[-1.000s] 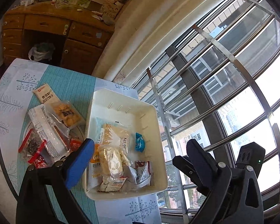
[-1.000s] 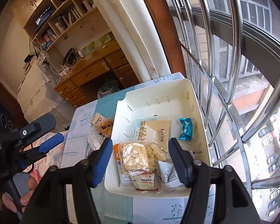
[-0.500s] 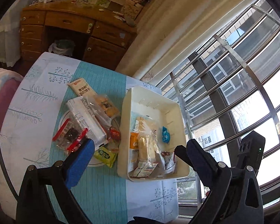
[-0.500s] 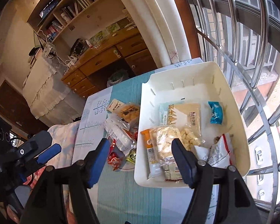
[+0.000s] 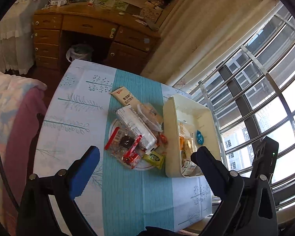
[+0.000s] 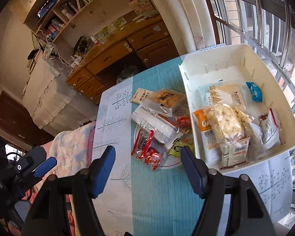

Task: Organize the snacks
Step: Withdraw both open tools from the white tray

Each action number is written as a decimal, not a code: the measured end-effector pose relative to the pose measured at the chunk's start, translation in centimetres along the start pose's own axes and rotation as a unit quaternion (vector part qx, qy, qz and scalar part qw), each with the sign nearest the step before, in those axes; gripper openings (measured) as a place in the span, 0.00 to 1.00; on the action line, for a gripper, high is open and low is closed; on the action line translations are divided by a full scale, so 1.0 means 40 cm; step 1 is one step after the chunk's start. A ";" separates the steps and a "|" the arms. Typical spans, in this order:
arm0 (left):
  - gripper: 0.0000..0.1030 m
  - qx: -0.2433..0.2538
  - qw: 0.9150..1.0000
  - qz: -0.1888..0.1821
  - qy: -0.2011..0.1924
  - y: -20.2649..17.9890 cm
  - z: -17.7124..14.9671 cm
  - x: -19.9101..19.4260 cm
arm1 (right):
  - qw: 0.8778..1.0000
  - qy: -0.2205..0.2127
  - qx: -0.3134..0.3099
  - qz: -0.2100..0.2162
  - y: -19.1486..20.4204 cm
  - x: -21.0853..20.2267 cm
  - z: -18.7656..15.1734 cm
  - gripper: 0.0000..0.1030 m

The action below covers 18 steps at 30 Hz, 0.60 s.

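A white bin on the table's right side holds several snack packs, among them a puffed-snack bag and a blue candy. A pile of loose snacks lies on a white plate left of the bin: a long white pack, a red-edged clear pack, a green pack, a cracker pack. My left gripper is open and empty, above the table's near side. My right gripper is open and empty, in front of the pile.
The table has a teal runner over a white tree-print cloth. A wooden desk stands beyond it, a bed to the left, a barred window to the right. The left gripper shows at the right wrist view's lower left.
Both grippers have drawn back and up from the bin and swung left. The snack pile and more of the table now show. Both stay open and empty.
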<state>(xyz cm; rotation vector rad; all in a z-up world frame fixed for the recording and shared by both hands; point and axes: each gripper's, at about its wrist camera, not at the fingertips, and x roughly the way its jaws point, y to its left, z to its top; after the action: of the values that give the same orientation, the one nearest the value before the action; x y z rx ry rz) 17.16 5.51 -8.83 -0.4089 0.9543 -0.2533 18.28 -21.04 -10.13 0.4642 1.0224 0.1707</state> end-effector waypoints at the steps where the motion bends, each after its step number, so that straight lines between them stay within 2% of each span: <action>1: 0.95 0.004 1.000 -0.001 0.002 0.012 0.002 -0.007 | 1.000 0.000 0.005 -0.001 0.011 0.008 -0.011 0.67; 11: 0.95 0.055 0.997 -0.012 0.043 0.117 0.021 -0.017 | 0.998 -0.012 0.060 -0.023 0.096 0.063 -0.120 0.67; 18: 0.95 0.083 0.993 -0.017 0.087 0.150 0.024 0.018 | 0.995 -0.007 0.095 -0.043 0.107 0.089 -0.167 0.67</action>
<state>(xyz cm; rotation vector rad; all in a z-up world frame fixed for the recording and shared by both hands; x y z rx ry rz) 18.54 10.83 -11.57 -0.2531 1.0885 -0.4013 14.74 -14.02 -13.88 0.5910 1.0467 -0.0071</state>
